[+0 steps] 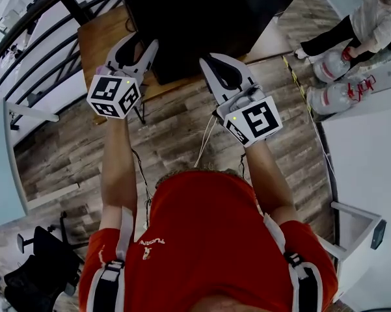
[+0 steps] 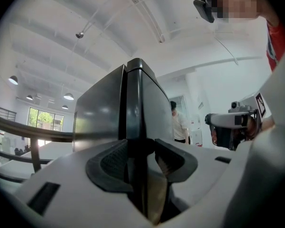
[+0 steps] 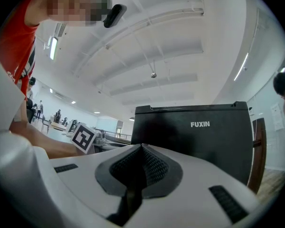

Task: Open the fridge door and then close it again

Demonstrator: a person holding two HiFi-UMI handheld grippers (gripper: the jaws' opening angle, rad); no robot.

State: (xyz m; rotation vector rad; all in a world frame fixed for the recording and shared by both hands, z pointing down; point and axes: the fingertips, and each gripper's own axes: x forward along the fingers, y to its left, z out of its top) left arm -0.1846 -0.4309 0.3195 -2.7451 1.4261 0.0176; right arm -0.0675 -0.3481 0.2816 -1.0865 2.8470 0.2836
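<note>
Bright indoor light from ceiling lamps (image 2: 68, 97); gripper views bulge fisheye, dark-cornered, with near parts blurred.

Black fridge (image 1: 202, 18) with white lettering; white left gripper (image 1: 138, 49), white right gripper (image 1: 222, 64), black-and-white marker cubes (image 1: 114, 96); red shirt (image 1: 208, 233); grey-brown plank floor (image 1: 175, 135).

Glossy black fridge (image 1: 208, 18) just ahead of the matt white plastic left gripper (image 1: 143, 42), its pads (image 2: 114, 161) ribbed matt black; beneath, smooth wooden board (image 1: 99, 41), grained plank floor (image 1: 175, 138).

black fridge (image 1: 208, 25), white "fuxin" lettering on front; upright; door (image 3: 194, 141) closed against the body
</note>
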